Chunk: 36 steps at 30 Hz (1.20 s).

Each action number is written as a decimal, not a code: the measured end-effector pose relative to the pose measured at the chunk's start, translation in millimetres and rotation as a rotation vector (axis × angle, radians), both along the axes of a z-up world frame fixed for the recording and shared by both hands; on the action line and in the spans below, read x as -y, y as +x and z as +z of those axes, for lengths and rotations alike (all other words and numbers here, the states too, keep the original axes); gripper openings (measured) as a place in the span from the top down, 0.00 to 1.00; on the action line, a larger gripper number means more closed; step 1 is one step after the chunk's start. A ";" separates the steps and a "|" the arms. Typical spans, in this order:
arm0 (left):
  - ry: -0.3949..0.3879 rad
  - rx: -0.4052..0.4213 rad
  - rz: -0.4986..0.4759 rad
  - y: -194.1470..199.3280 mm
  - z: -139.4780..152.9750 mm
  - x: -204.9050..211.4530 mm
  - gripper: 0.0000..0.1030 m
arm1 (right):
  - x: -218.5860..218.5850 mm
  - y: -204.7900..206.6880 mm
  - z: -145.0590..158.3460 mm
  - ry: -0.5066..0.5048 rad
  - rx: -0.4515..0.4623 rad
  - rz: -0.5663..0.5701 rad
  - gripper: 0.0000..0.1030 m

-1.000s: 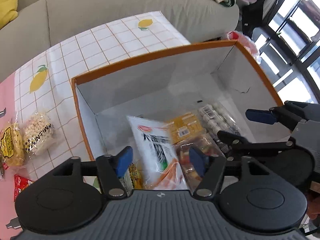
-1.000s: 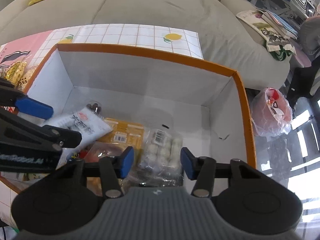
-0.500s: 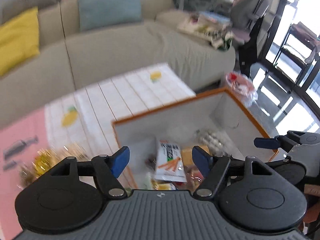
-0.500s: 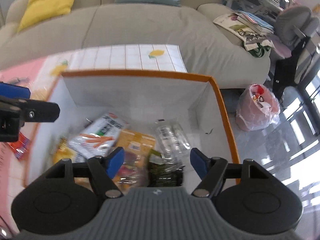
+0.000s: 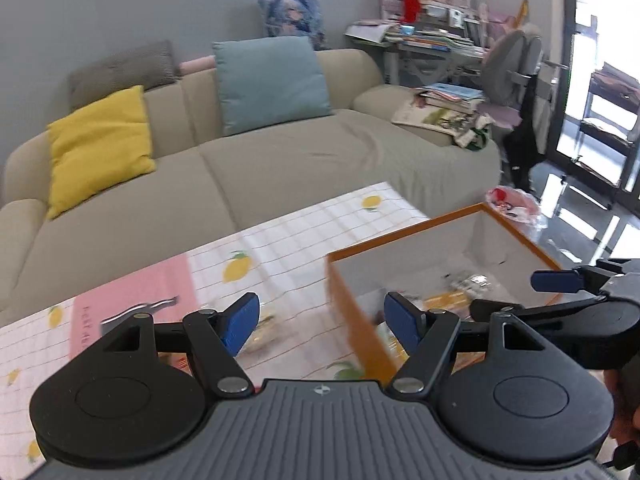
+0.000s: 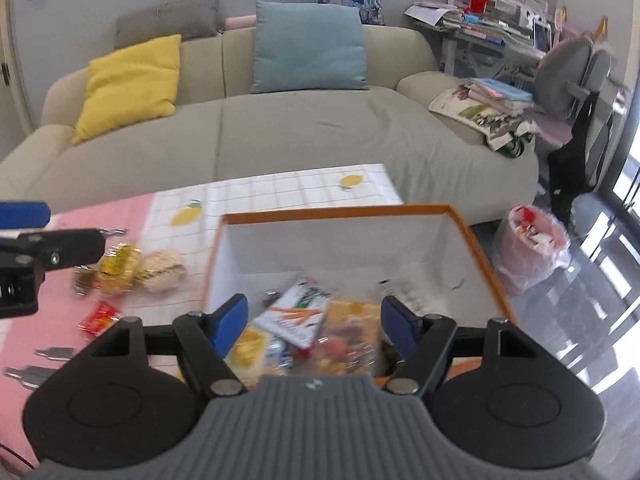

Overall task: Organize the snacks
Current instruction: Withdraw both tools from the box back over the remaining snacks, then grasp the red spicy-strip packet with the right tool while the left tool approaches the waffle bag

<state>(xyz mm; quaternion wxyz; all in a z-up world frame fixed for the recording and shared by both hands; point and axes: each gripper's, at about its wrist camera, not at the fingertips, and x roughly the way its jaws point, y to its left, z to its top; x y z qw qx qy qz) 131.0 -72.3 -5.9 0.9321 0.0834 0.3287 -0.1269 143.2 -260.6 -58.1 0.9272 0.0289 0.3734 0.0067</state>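
An orange-rimmed white box (image 6: 340, 212) holds several snack packets, among them a white carrot-stick pack (image 6: 296, 312) and an orange pack (image 6: 354, 312). My right gripper (image 6: 313, 322) hovers above the box's near side, open, with nothing between its pads. My left gripper (image 5: 320, 326) is open and empty too, straddling the box's left wall (image 5: 352, 316). Each gripper shows in the other's view: the right gripper (image 5: 504, 293) and the left gripper (image 6: 74, 227). Loose on the cloth left of the box lie a yellow snack bag (image 6: 118, 266), a pale puffed-snack bag (image 6: 162, 270) and a red packet (image 6: 100, 316).
The box stands on a low table with a lemon-print and pink cloth (image 6: 280, 188). Behind it runs a beige sofa (image 6: 280, 132) with yellow and blue cushions. A pink bin bag (image 6: 532, 248) sits on the floor to the right, before a cluttered desk.
Both grippers rose and pulled back out of the box, tilting up so the sofa came into view. The right jaws widened. The left gripper swung left over the box's wall.
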 end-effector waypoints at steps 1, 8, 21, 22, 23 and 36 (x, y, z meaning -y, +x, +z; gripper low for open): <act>0.009 0.003 0.015 -4.2 -1.2 -7.0 0.19 | -5.0 -2.9 -0.7 0.020 -0.001 -0.002 0.30; 0.034 -0.020 0.092 -25.0 -17.6 -52.3 0.19 | -46.3 -17.5 -13.2 0.066 -0.024 0.004 0.30; -0.018 -0.095 0.199 -31.0 -65.4 -121.0 0.19 | -120.3 -21.2 -44.8 -0.014 -0.059 0.165 0.22; -0.024 -0.103 0.205 -29.0 -69.0 -125.5 0.19 | -127.1 -19.8 -47.6 -0.031 -0.054 0.185 0.22; -0.030 -0.112 0.209 -27.5 -72.8 -129.7 0.19 | -132.4 -17.4 -50.1 -0.040 -0.050 0.202 0.22; -0.060 -0.196 0.282 -2.0 -116.1 -174.7 0.19 | -180.3 29.8 -89.5 -0.150 -0.092 0.353 0.22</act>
